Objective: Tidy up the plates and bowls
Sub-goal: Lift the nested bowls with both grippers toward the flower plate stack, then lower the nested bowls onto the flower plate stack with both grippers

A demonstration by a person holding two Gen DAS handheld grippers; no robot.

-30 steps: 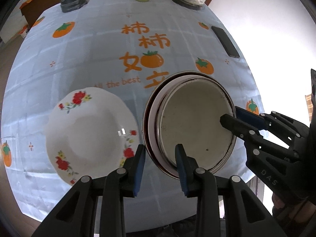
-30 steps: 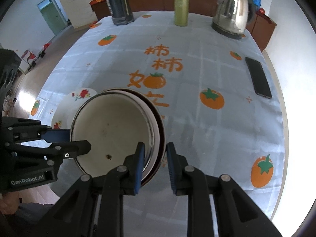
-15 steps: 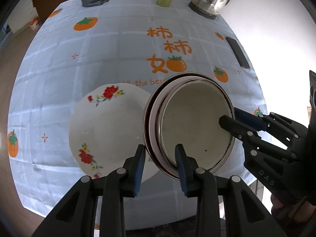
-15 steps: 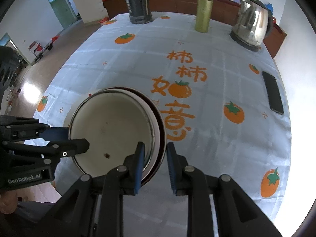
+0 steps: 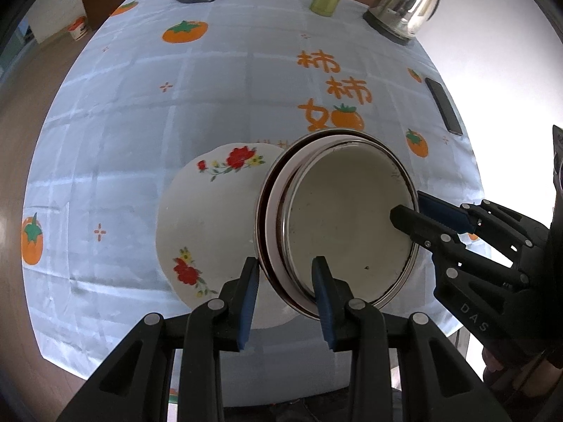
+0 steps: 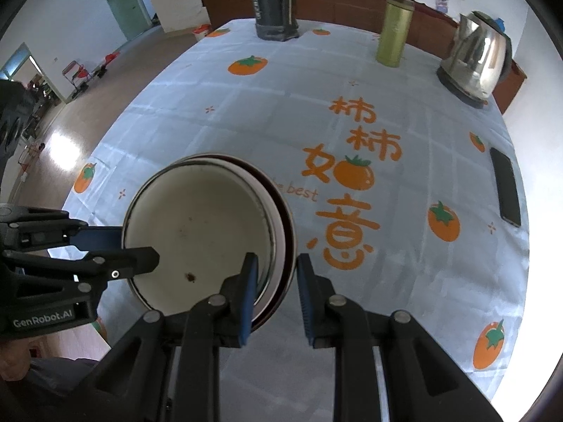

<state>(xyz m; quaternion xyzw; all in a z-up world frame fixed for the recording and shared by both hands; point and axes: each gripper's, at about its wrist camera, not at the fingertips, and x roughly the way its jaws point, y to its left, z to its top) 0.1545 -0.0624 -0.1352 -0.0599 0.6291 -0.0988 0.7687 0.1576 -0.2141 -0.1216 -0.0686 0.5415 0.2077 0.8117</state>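
While both grippers grasp it from opposite sides, the stack of bowls [image 5: 346,225] hangs above the surface [image 5: 211,112], tilted in the left wrist view so that its cream inside faces the camera. The stack looks like a metal-rimmed bowl nested in a white one with a dark red outer rim below; how many pieces it has I cannot tell for sure. The left gripper [image 5: 286,293] is clamped on the stack's near-left rim, one blue pad inside the bowl and the other outside the rim, the jaws partly apart by the thickness of the nested rims. The right gripper [image 6: 276,290] bites the opposite rim the same way, its jaws narrower, one pad inside and one outside. In the left wrist view the right gripper reaches in from the right edge, its fingertip lying over the bowl's inner wall.

Beneath and to the left of the held stack lies a white flowered plate [image 5: 207,232] flat on the surface; the stack overlaps its right part in the view. Farther back stand a dark jug [image 6: 274,3], a green flask [image 6: 394,31] and a steel kettle [image 6: 478,59], with a phone [image 6: 506,186] lying near the right edge.
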